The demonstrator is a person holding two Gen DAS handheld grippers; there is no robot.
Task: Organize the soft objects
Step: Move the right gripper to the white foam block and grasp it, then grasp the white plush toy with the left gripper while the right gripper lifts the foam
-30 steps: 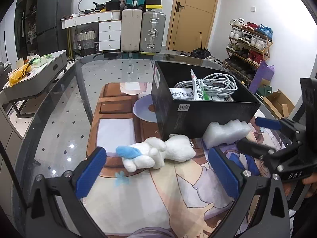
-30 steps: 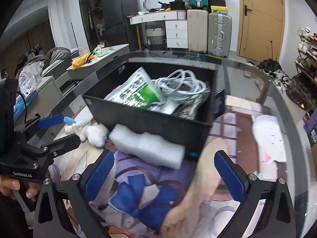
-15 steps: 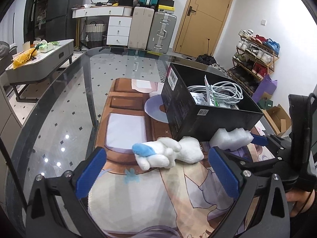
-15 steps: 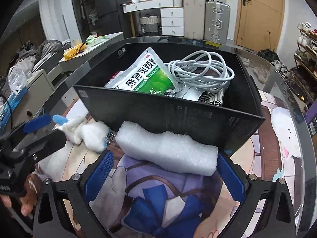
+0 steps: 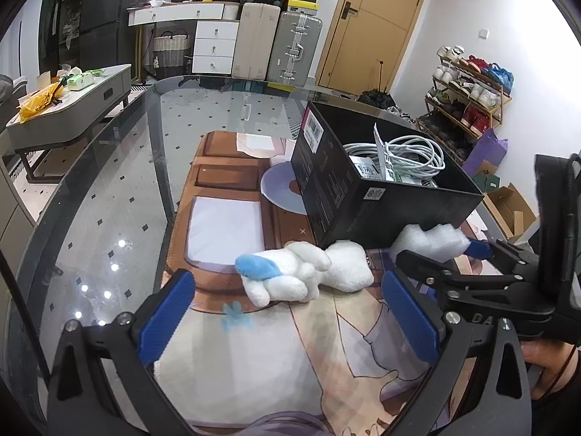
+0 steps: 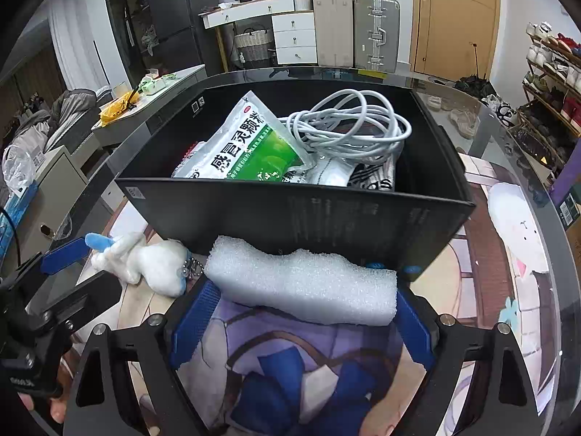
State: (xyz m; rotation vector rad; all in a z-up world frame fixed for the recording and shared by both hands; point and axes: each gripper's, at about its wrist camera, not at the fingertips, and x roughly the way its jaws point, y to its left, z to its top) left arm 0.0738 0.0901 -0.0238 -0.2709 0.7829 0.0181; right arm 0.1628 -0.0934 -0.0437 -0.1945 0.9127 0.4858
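Glass forms the table (image 5: 109,189) under everything, with a printed cartoon mat (image 5: 326,356) laid over it, likely to give soft things a grippy, scratch-free bed. On the mat stands your black box (image 6: 297,218), open-topped so items can drop straight in. It already holds a coil of white cable (image 6: 348,123) and a green-and-white sachet (image 6: 250,145) printed with Chinese characters; small white stickers sit on the box wall, too fine to read.

Against the near wall of the box lies the white foam block (image 6: 305,287), the piece you are working on. Your right gripper (image 6: 301,319) has its blue pads either side of the foam's ends, wide apart and about touching, but no squeeze shows in the foam, so call it bracketed, not gripped. Closing there looks like the step in hand, then lifting over the wall. Foam crushes easily, so expect it to bow or slip if pinched at one end.

Just left of the foam rests the white plush toy (image 5: 308,272) with a blue ear, a bead chain at its tail touching the foam. Your left gripper (image 5: 290,316) hangs spread wide in front of it, holding nothing, seemingly lined up for that next pick. Its body reads "GenRobot" in part.
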